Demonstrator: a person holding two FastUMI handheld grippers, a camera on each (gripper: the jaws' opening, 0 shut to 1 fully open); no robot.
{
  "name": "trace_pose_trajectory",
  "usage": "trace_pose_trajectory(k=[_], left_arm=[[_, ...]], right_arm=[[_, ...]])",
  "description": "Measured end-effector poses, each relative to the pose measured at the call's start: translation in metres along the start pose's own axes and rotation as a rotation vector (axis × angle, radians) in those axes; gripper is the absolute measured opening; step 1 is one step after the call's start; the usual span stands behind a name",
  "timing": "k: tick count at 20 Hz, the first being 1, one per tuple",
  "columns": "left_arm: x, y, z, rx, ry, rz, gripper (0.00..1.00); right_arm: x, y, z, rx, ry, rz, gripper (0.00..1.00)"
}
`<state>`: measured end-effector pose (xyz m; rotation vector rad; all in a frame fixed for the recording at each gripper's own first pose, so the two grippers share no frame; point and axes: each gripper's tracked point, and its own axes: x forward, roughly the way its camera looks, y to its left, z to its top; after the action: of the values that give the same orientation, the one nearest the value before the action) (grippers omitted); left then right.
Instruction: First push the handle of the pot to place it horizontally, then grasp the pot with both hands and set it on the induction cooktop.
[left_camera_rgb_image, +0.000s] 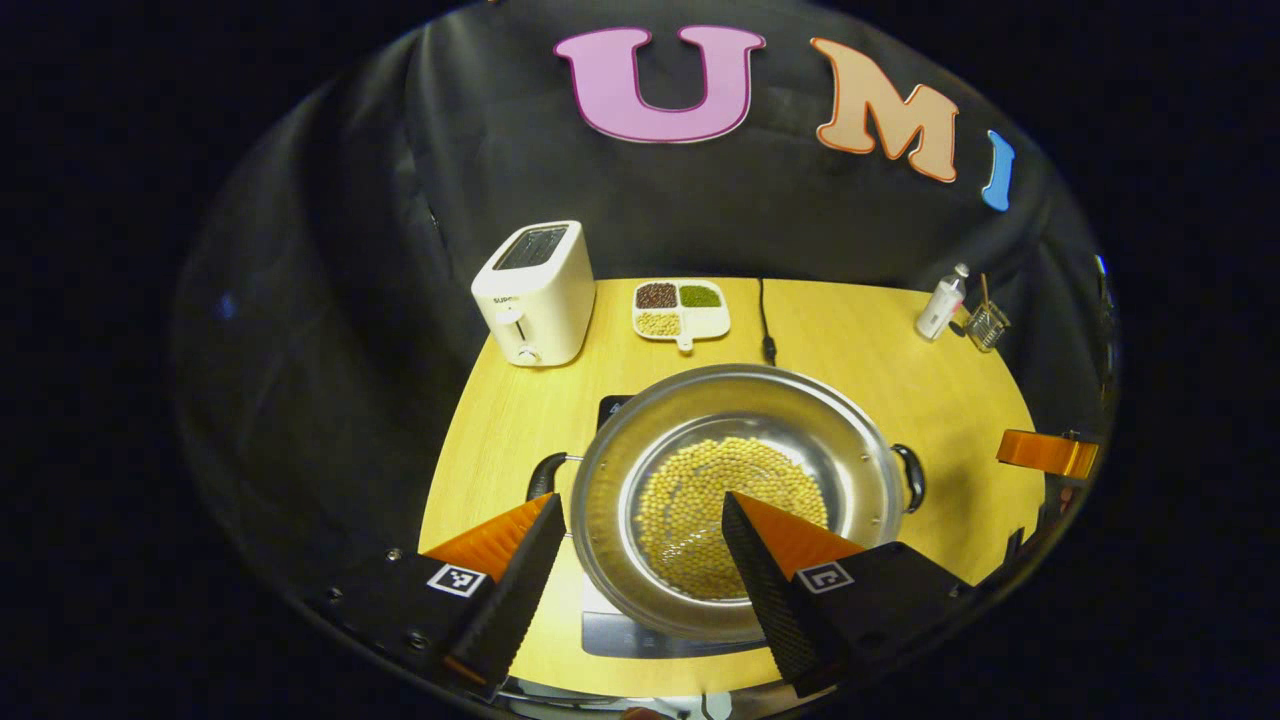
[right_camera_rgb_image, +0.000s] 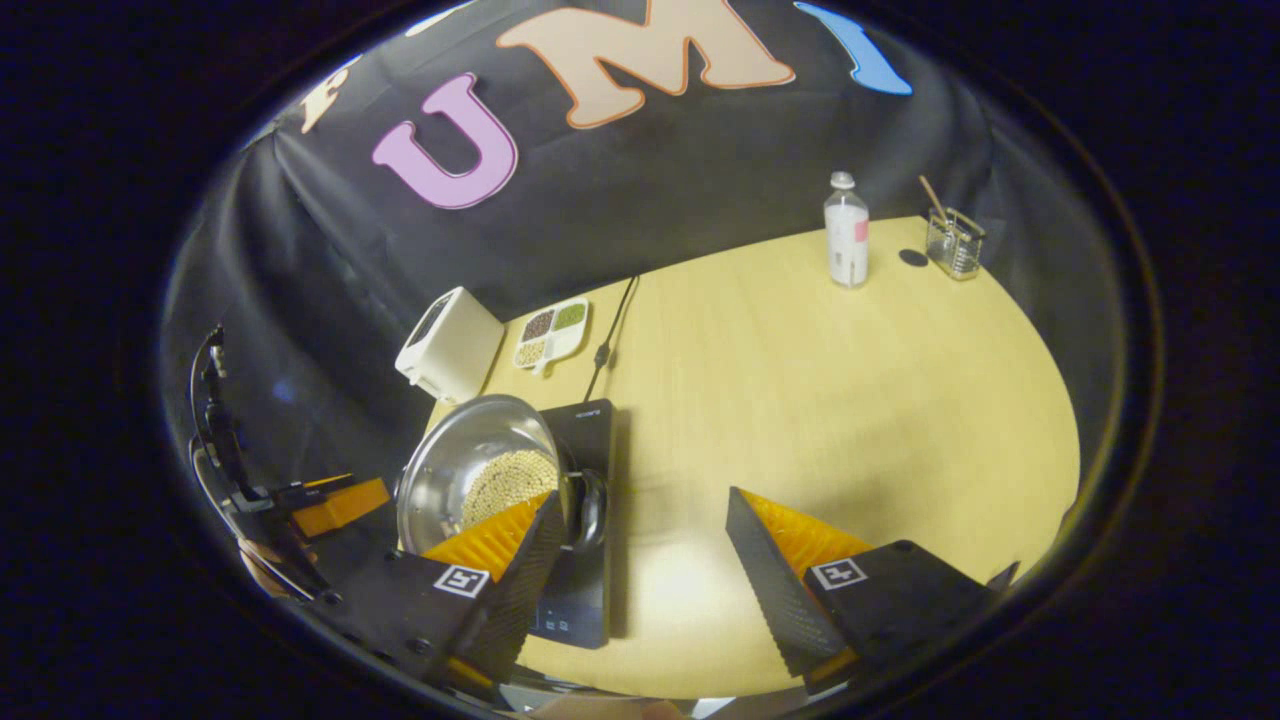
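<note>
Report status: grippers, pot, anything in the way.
Left gripper open above the pot. Right gripper open, empty, off to the side. Pot sits on the cooktop, handles sideways. Nothing in the way.

Black cloth wall (right_camera_rgb_image: 700, 190), creased, backs the booth. Pale wooden table (right_camera_rgb_image: 800, 400) meets it at the far edge; glare near the front edge.

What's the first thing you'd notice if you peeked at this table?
The big shiny steel pot full of yellow beans, sitting on the black induction cooktop near the front of the yellow wooden table. Behind it stand a white toaster and a white divided dish of coloured beans.
</note>
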<state>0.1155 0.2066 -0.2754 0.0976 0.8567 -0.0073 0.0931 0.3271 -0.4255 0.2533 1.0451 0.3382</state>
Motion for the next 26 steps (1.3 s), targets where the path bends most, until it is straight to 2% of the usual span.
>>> trace_pose_trajectory(k=[3, 4, 5, 7, 8, 9, 13, 14, 20, 26], left_arm=[[-0.037, -0.038, 0.017, -0.013, -0.078, 0.009, 0.96], [-0.050, -0.052, 0.021, -0.008, -0.097, 0.006, 0.96], [-0.062, -0.064, 0.027, -0.006, -0.124, 0.007, 0.96], [-0.084, -0.095, 0.043, 0.000, -0.190, 0.001, 0.96], [-0.095, -0.110, 0.051, 0.001, -0.228, -0.003, 0.96], [-0.107, -0.125, 0.058, 0.006, -0.264, -0.003, 0.96], [-0.152, -0.183, 0.097, 0.012, -0.454, 0.003, 0.96], [-0.165, -0.197, 0.105, 0.012, -0.499, 0.005, 0.96], [-0.234, -0.259, 0.136, 0.016, -0.792, 0.019, 0.96], [-0.254, -0.283, 0.118, 0.017, -0.839, 0.023, 0.99]], right_arm=[[-0.040, -0.021, 0.023, -0.045, -0.065, 0.015, 0.93], [-0.053, -0.028, 0.033, -0.057, -0.093, 0.020, 1.00], [-0.068, -0.034, 0.043, -0.070, -0.123, 0.025, 0.93], [-0.095, -0.049, 0.061, -0.102, -0.182, 0.026, 0.92], [-0.111, -0.057, 0.071, -0.119, -0.214, 0.024, 1.00], [-0.131, -0.064, 0.082, -0.137, -0.252, 0.022, 1.00], [-0.203, -0.080, 0.119, -0.192, -0.410, 0.022, 1.00], [-0.220, -0.083, 0.126, -0.208, -0.448, 0.023, 0.92], [-0.302, -0.111, 0.154, -0.262, -0.635, 0.013, 0.92], [-0.349, -0.138, 0.146, -0.284, -0.710, -0.040, 0.93]])
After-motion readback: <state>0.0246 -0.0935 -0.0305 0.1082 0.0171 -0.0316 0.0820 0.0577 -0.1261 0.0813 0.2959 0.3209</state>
